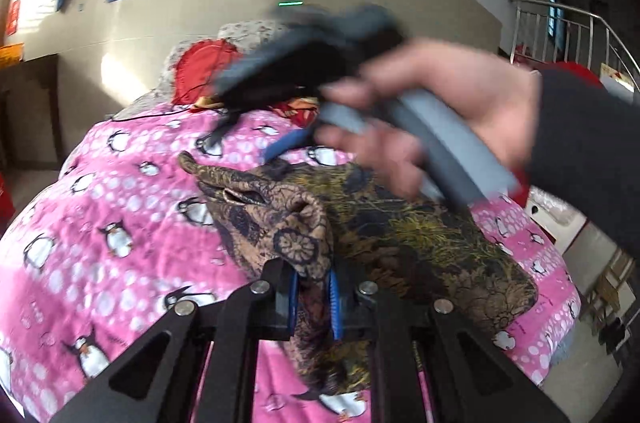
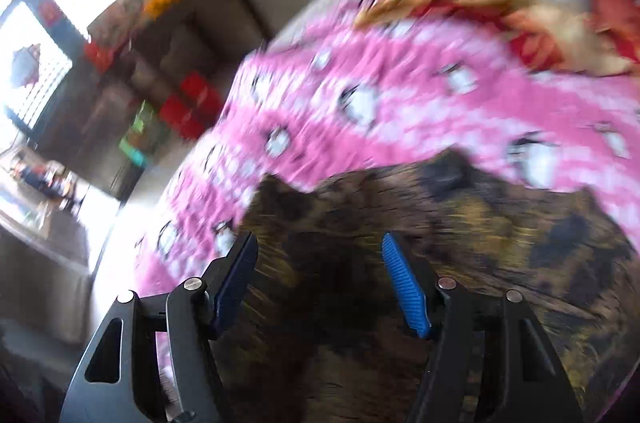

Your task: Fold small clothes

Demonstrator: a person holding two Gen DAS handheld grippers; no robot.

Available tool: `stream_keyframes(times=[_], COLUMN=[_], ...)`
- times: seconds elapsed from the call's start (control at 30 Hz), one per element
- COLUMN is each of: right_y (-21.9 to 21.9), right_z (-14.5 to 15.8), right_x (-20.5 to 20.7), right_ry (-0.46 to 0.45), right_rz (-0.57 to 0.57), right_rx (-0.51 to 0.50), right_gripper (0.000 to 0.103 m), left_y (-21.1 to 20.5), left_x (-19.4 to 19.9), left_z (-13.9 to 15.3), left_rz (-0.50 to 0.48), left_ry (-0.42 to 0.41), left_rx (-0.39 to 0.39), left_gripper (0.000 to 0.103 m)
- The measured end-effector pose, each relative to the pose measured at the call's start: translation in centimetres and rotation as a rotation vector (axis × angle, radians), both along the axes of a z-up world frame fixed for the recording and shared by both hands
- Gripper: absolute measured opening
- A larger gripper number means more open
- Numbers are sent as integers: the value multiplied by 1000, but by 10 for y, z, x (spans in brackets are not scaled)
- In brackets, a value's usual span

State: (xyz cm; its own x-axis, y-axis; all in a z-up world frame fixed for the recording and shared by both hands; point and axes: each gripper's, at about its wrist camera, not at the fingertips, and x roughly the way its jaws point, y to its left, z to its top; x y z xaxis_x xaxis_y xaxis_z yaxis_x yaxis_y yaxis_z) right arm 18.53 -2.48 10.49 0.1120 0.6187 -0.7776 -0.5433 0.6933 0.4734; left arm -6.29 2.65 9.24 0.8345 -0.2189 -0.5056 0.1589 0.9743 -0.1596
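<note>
Clothing first: a brown and gold patterned garment (image 1: pixel 400 223) is lying on the bed, over a pink penguin quilt (image 1: pixel 100 207), and one bunched edge of it is rising into my left tongs (image 1: pixel 313 297). Those tongs are sitting narrow, pinching that fold of cloth between the blue pads (image 1: pixel 335 303). My right tongs (image 2: pixel 320 283) are spread wide with nothing between them, hovering just above the flat part of the same garment (image 2: pixel 500 255); that view is blurred, so I am judging they are moving.

To do this fold well, I am thinking the left grip should stay firm while the free tongs find the matching edge, take only one layer, and carry it across evenly so the hem lines up without dragging the quilt.

Farther out in the left view, my right hand (image 1: pixel 420 111) is wrapping the grey handle, above the garment. Beyond it, a red cushion (image 1: pixel 204 71) is resting near the head of the bed, well apart from the work.
</note>
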Motion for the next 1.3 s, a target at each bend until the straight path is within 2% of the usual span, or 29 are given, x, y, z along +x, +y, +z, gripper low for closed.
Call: stream_keyframes(times=[0.03, 0.1, 0.17, 0.3, 0.37, 0.47, 0.5, 0.53, 0.63, 0.73, 0.77, 0.87, 0.97, 1.3], right_y=[16, 37, 54, 73, 80, 91, 92, 90, 82, 57, 33, 2, -24, -166], right_z=[-3, -8, -11, -22, -28, -33, -33, -31, -26, -17, -13, -6, -2, -6], right_x=[6, 13, 19, 29, 35, 35, 35, 37, 40, 42, 40, 42, 42, 34], right_ry=[41, 65, 63, 44, 38, 19, 6, -4, -24, -24, -23, -17, -15, 1], right_rz=[41, 76, 102, 78, 89, 114, 113, 98, 70, 47, 40, 16, -1, -92], right_rx=[-25, -91, -160, -316, -382, -433, -442, -446, -423, -370, -355, -320, -302, -261], right_gripper=[73, 73, 73, 73, 70, 51, 32, 24, 15, 14, 14, 14, 14, 14], left_y=[-5, -9, -12, -14, -17, -17, -15, -14, -11, -13, -14, -21, -39, -135], left_x=[3, 6, 9, 6, 1, 1, 1, 1, 0, -2, -2, -3, -4, -3], left_z=[0, -1, -2, -3, -2, -3, -3, -2, 0, 3, 4, 9, 14, 20], left_rz=[-20, -40, -51, -81, -108, -128, -125, -126, -135, -153, -162, -197, -248, -433], left_ry=[1, 1, 4, 10, 9, 21, 27, 30, 48, 66, 75, 92, 93, 108], left_rx=[9, 14, 16, 1, -5, -25, -37, -46, -87, -127, -143, -179, -167, -95], left_gripper=[12, 12, 12, 12, 12, 12, 12, 11, 11, 11, 11, 11, 11, 11])
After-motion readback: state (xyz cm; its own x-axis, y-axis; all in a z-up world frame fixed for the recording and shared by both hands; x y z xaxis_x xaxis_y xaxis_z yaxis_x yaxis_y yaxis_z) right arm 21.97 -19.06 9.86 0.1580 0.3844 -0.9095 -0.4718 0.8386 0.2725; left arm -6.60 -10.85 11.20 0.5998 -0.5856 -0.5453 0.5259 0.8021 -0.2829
